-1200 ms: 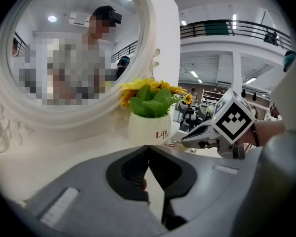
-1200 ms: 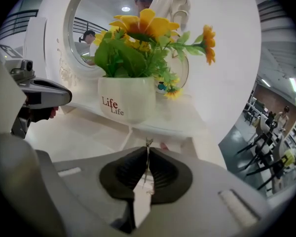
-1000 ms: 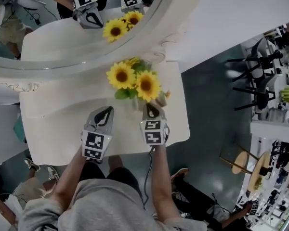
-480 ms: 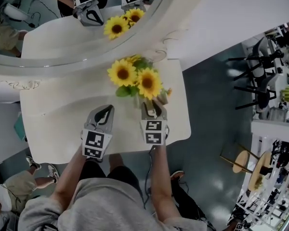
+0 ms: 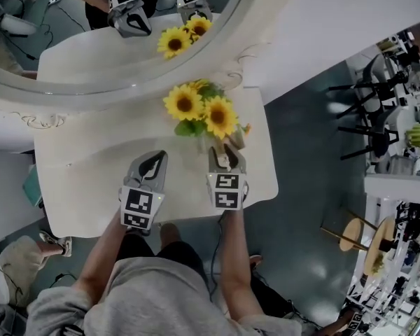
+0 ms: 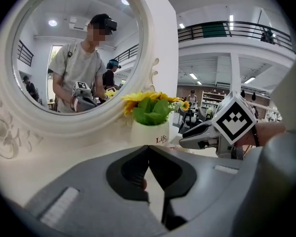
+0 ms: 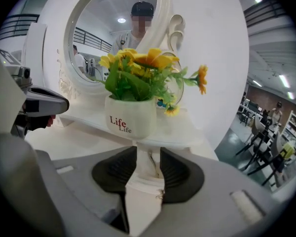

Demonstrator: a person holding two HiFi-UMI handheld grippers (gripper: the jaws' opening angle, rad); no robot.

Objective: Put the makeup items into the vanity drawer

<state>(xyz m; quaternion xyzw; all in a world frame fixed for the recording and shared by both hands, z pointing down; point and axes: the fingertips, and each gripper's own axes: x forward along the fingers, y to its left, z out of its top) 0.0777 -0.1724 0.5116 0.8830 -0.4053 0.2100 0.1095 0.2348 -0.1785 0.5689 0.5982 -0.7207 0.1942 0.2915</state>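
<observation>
Over the last second the right tongs creep forward across the worktop towards the flower pot, and they now sit just in front of it, under the sunflowers. The left tongs hardly shift at all and hang over bare worktop beside them. The right tongs are clenched on a slim white item, which stands upright between the pads and pokes up a little above them. I take it for one of the makeup pieces, though I cannot say what kind. The left tongs are closed tip to tip with nothing held between them. To me this looks like a fresh pick at the foot of the pot, so the carry to the vanity drawer has yet to start. I cannot see the drawer from anywhere here. It probably sits under the front edge, below the person's arms.
</observation>
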